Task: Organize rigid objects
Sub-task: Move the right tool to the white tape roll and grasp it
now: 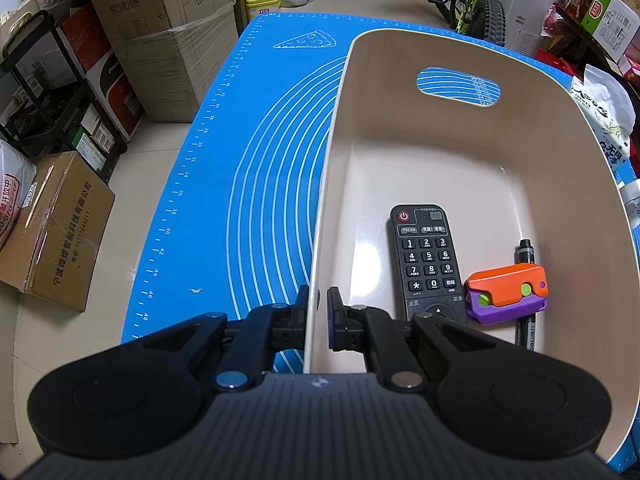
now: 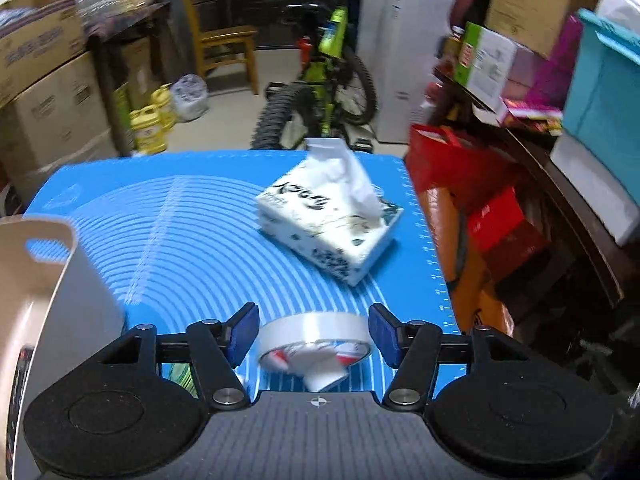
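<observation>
A beige bin (image 1: 520, 92) stands on the blue mat (image 1: 224, 184). Inside it lie a black remote (image 1: 428, 260), an orange and purple toy (image 1: 506, 294) and a black pen (image 1: 525, 252). My left gripper (image 1: 319, 304) is shut on the bin's near left wall, one finger outside and one inside. In the right wrist view, my right gripper (image 2: 314, 330) is open around a white tape roll (image 2: 316, 340) that lies on the mat (image 2: 180, 220). The bin's corner (image 2: 48, 256) shows at the left there.
A tissue box (image 2: 330, 224) sits on the mat beyond the tape roll, also at the bin's right (image 1: 604, 116). Cardboard boxes (image 1: 168, 36), a bicycle (image 2: 320, 92) and cluttered shelves (image 2: 520, 128) surround the table. The mat's right edge (image 2: 432, 248) is close to the right gripper.
</observation>
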Available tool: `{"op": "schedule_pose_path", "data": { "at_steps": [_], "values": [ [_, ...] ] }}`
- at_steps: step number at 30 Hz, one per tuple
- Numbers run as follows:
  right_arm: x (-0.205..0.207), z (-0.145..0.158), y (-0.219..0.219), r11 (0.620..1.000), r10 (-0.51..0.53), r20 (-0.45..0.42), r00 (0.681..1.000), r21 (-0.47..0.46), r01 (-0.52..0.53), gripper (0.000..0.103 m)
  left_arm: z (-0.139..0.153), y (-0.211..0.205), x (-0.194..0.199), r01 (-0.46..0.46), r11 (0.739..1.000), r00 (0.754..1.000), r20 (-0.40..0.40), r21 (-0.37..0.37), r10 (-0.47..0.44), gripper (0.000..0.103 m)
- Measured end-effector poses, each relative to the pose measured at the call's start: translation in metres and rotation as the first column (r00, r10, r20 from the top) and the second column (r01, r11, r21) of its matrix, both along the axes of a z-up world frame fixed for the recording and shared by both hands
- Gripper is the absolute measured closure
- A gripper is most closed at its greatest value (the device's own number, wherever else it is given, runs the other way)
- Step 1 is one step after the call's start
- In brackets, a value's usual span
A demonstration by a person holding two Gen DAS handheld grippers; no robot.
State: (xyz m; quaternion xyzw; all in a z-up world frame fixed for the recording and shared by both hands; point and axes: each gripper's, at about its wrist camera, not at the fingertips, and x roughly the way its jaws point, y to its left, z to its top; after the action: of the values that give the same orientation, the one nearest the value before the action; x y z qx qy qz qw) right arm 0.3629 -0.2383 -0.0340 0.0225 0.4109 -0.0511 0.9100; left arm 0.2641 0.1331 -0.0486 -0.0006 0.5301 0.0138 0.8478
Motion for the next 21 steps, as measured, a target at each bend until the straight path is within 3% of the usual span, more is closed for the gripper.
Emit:
{"op": "schedule_pose_path", "data": {
  "at_steps": [8,15,21],
  "values": [
    [0.014,-0.029,-0.028,0.959,-0.212,-0.086,0.973,0.174,0.225,0.028,0.000,-0.001,0.000,0.001,1.000,1.000,0.000,0.002,-0.001,0.094],
    [0.025,-0.042,-0.033,0.905,-0.282,-0.137,0.949,0.291,0.311,0.027,-0.001,-0.002,0.000,0.001,1.000,1.000,-0.002,0.004,-0.001,0.094],
    [0.020,-0.046,-0.033,0.886,-0.285,-0.161,0.945,0.333,0.324,0.041,-0.001,-0.003,0.000,0.002,1.000,1.000,-0.002,0.006,-0.002,0.094]
  ]
}}
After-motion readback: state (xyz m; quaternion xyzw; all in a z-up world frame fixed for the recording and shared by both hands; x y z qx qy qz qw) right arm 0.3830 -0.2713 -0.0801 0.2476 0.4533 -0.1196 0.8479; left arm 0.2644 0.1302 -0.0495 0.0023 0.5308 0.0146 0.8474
